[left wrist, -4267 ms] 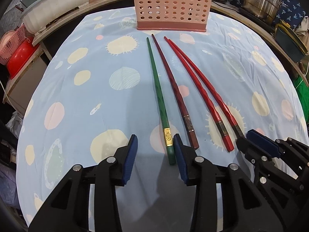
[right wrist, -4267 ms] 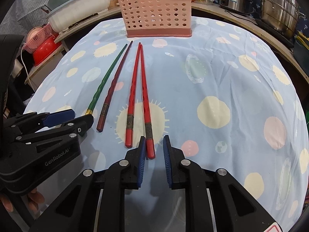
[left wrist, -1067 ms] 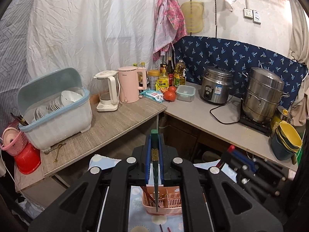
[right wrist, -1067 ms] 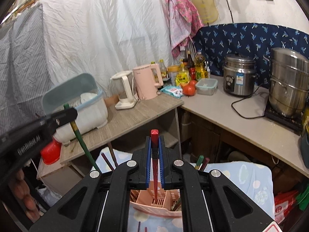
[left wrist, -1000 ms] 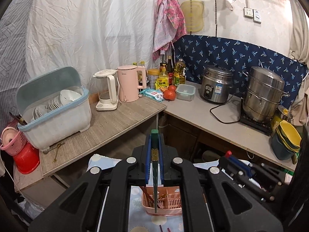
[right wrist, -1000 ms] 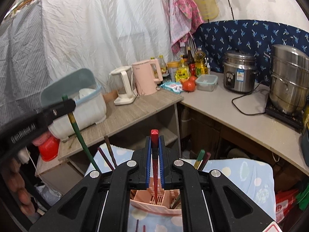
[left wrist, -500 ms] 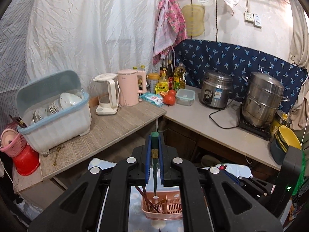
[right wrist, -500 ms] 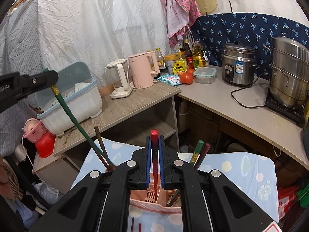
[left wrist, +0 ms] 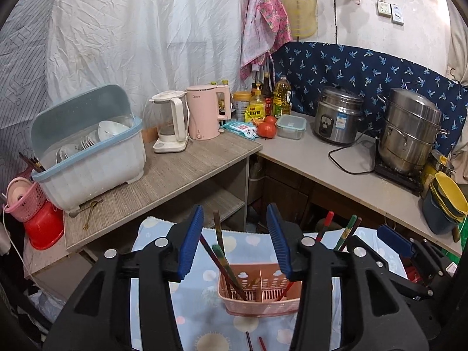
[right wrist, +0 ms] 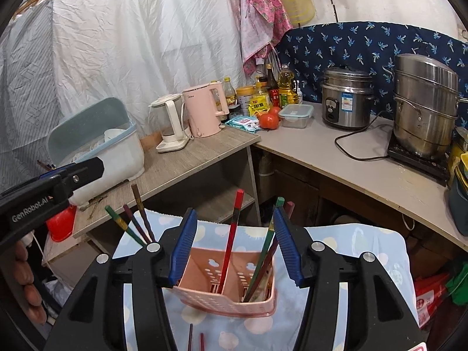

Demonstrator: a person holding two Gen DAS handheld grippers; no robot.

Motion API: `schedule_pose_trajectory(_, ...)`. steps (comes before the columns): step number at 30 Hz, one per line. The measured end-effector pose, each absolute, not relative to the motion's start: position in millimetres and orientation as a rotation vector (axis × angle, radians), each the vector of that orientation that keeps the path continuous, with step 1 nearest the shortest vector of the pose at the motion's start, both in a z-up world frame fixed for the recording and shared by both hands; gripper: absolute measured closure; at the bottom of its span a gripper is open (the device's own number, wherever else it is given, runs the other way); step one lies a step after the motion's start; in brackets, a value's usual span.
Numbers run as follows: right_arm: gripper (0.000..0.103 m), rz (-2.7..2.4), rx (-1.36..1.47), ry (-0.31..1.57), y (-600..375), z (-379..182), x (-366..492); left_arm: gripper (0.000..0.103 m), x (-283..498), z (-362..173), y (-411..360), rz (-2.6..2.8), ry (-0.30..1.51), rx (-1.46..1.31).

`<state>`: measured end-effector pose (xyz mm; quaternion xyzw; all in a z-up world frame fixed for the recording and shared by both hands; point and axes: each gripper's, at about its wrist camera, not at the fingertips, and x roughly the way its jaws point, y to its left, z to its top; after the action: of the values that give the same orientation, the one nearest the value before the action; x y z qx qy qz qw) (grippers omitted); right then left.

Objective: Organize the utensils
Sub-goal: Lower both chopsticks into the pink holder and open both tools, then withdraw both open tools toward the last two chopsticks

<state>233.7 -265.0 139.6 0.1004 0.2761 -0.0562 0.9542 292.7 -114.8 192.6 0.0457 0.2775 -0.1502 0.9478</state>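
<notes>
Two tools hang over one pink caddy. Left wrist view first: left tool [left wrist: 237, 242] has just been opening, blue pads now apart w/ nothing clamped btwn them. Below the gap sits the pink caddy [left wrist: 260, 307] on the tabletop, which is covered by a light-blue spotted cloth [left wrist: 163, 301]. Caddy has a divider, so 2 compartments. In its left compartment I count 3 sticks leaning left: a green chopstick [left wrist: 220, 256], a dark one and a brown one. On the right side of the caddy 1 red stick and 2 more poke up past the tool's right finger. Tips of 2 chopsticks on cloth [left wrist: 254, 343] show at the bottom edge, in front of the caddy. Right tool [left wrist: 400, 248] is just beside, at lower right. Cloth edge ends right behind the caddy; beyond it is a drop, then a wooden shelf unit and an L-shaped counter.

Right wrist view: right tool [right wrist: 234, 245] has also just been opening, pads spread wide, gripping nothing. Red chopstick [right wrist: 231, 234] stands tilted in the caddy's [right wrist: 228, 307] middle part, free of the pads. Right compartment holds 2 sticks, green and dark red. 3 more lean out at left. Left tool [right wrist: 73, 172] is up at left, well clear, a person's fingers under it. Room: white sheet wall, 2 kettles, 1 rice cooker, 1 steamer pot, dish bin.
</notes>
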Motion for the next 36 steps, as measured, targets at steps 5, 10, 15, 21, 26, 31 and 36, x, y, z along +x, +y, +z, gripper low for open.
schedule_pose_trajectory(5, 0.050, -0.117, 0.196, 0.566, -261.0, 134.0, 217.6, 0.060, 282.1, 182.2, -110.5, -0.304, 0.583, 0.096)
schedule_pose_trajectory(10, 0.050, -0.117, 0.225, 0.585, -261.8, 126.2, 203.5, 0.060, 271.2, 173.2, -107.6, -0.297, 0.606, 0.094)
schedule_pose_trajectory(15, 0.050, -0.113, 0.215, 0.593, -257.0, 124.0, 186.6, 0.060, 258.1, 166.1, -101.8, -0.292, 0.620, 0.086)
schedule_pose_trajectory(21, 0.050, -0.105, 0.202, 0.603, -248.2, 119.8, 165.7, 0.060, 242.3, 158.6, -94.5, -0.294, 0.633, 0.084)
schedule_pose_trajectory(26, 0.050, -0.100, 0.172, 0.626, -235.9, 107.1, 143.2, 0.060, 224.4, 145.8, -86.8, -0.299, 0.654, 0.073)
schedule_pose_trajectory(31, 0.050, -0.082, 0.164, 0.686, -223.4, 79.1, 113.7, 0.060, 202.3, 117.3, -78.5, -0.290, 0.699, 0.085)
schedule_pose_trajectory(36, 0.050, -0.070, 0.157, 0.764, -210.2, 43.1, 80.8, 0.060, 177.3, 81.4, -68.6, -0.289, 0.764, 0.082)
